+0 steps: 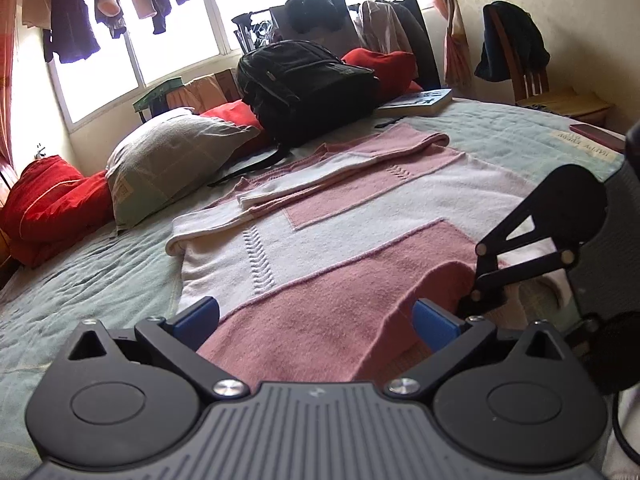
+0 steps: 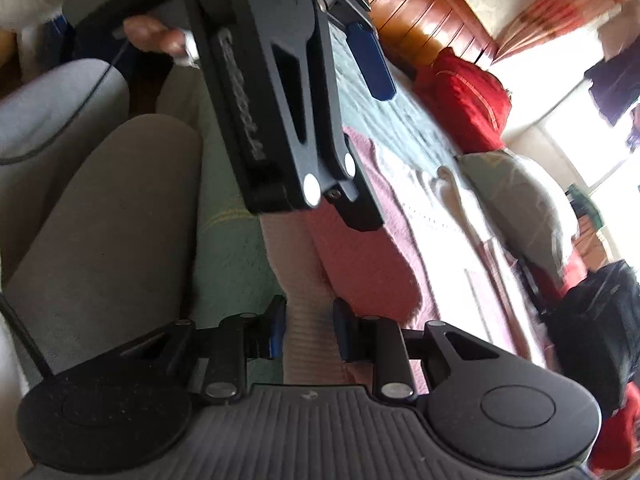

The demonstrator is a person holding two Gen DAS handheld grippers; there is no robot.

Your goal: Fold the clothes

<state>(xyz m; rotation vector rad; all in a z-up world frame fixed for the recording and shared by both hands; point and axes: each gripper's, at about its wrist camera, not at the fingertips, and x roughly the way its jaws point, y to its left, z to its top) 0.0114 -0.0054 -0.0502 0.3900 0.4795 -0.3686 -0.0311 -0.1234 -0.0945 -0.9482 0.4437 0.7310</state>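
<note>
Pink and white knit, the sweater (image 1: 320,216) lies flat on the bed (image 1: 88,280), filling the frame centre in the left view. Left gripper (image 1: 316,318) hovers low at its near pink edge, blue pads spread wide. Lower centre in the blurry right view, the right gripper (image 2: 310,330) has its pads pinching what looks like a ribbed cuff. Writing on the pillow (image 1: 168,160) label, and on the book (image 1: 420,102) by the backpack (image 1: 304,84), is too small to read.

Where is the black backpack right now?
In the left wrist view, the black backpack sits at the bed's far side, beyond the pink-and-white sweater, between grey pillow and book.
</note>
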